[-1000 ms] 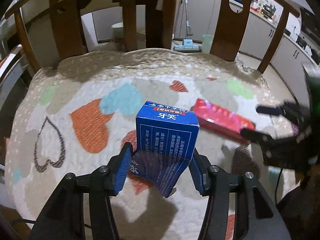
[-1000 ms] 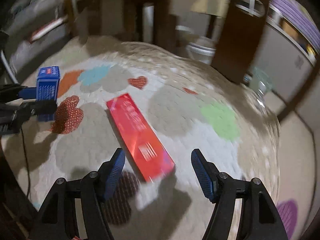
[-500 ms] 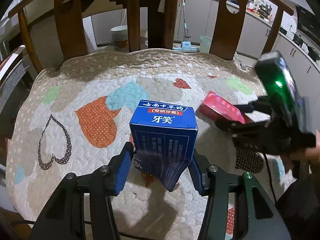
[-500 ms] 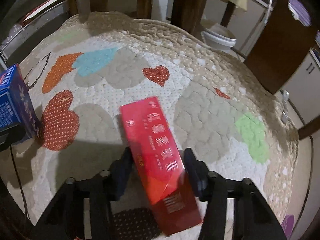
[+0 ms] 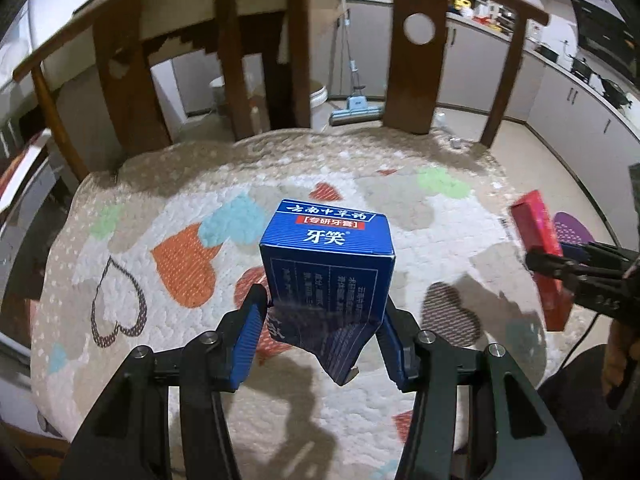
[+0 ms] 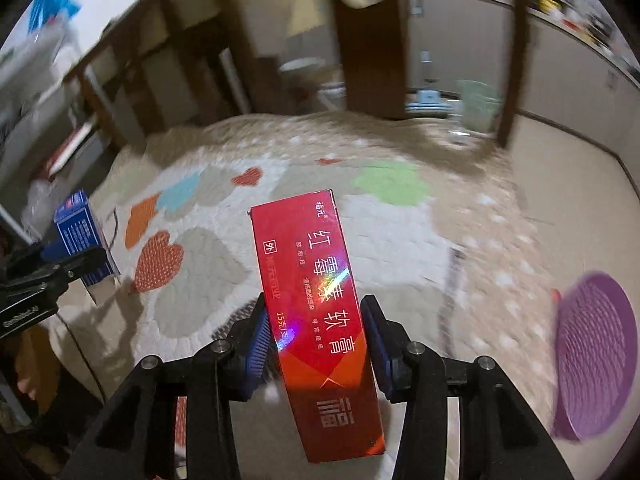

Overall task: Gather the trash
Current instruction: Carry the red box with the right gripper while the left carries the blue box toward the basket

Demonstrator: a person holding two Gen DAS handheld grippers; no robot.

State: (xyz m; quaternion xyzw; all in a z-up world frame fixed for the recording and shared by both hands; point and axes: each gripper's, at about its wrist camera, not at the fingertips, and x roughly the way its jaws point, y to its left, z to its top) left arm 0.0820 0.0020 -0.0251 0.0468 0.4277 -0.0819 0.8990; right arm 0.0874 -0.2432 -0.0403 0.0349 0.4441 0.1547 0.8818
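Moved: red box (image 6: 320, 320) now lifted off the quilt (image 6: 224, 240), clamped in right hand-held gripper (image 6: 316, 332).
Left hand-held gripper (image 5: 324, 320): clamped on blue box (image 5: 326, 264), lower end crumpled.
Blurred: purple basket (image 6: 596, 356), cut off.

purple basket (image 6: 596, 356): blurred, edge-cut | red box (image 5: 540, 256): partly hidden by gripper

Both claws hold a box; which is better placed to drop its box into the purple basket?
Probably right: the right claw grips the red box beside the purple basket.
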